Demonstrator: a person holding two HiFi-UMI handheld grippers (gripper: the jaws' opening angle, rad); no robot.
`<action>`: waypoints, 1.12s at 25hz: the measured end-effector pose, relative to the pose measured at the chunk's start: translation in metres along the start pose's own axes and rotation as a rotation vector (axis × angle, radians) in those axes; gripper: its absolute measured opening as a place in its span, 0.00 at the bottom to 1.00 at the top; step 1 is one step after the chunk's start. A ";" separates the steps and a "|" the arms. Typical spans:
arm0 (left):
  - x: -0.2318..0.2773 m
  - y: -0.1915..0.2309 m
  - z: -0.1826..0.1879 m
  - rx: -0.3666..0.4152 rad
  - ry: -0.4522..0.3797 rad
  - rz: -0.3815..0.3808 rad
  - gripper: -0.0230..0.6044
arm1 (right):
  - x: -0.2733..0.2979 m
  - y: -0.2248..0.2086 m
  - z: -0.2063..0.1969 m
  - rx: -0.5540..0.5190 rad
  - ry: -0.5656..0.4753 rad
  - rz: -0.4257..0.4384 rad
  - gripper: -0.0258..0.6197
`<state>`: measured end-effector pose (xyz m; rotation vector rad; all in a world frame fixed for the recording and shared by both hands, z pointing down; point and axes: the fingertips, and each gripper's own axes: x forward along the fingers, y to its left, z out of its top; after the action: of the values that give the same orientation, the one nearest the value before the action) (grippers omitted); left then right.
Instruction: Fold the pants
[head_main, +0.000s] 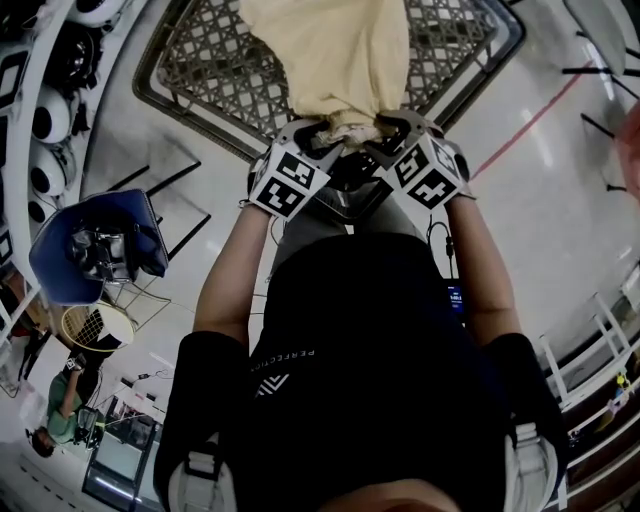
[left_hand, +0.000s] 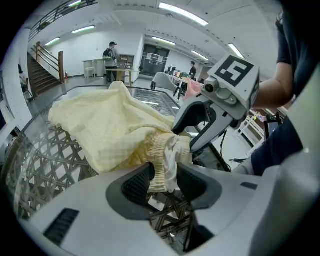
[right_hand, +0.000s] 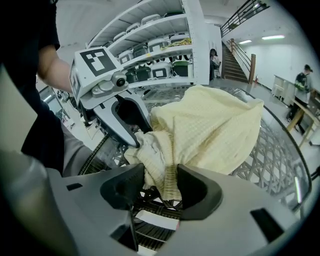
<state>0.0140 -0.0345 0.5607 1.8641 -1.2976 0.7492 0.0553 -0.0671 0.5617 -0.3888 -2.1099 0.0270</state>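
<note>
The pale yellow pants, likely soft, light and limp, are laid on the lattice surface. Their gathered elastic waistband, at the near edge, is pinched in the jaws of the left gripper and the right gripper.

Head view: pants cut by top edge, far end unseen. Person's torso hides near rim of bench. Left gripper view, upper left: standing figure too small for detail.
</note>
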 end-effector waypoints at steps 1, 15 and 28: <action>0.000 -0.001 0.000 -0.001 0.006 -0.005 0.30 | 0.000 0.000 0.000 0.001 0.005 -0.001 0.37; -0.016 -0.040 -0.026 -0.066 0.126 -0.147 0.15 | -0.013 0.050 -0.016 0.064 0.047 0.141 0.20; -0.051 -0.087 -0.030 -0.075 0.169 -0.182 0.11 | -0.053 0.093 -0.019 0.082 0.083 0.212 0.19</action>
<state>0.0782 0.0359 0.5159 1.7891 -1.0216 0.7340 0.1221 0.0034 0.5126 -0.5533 -1.9711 0.2162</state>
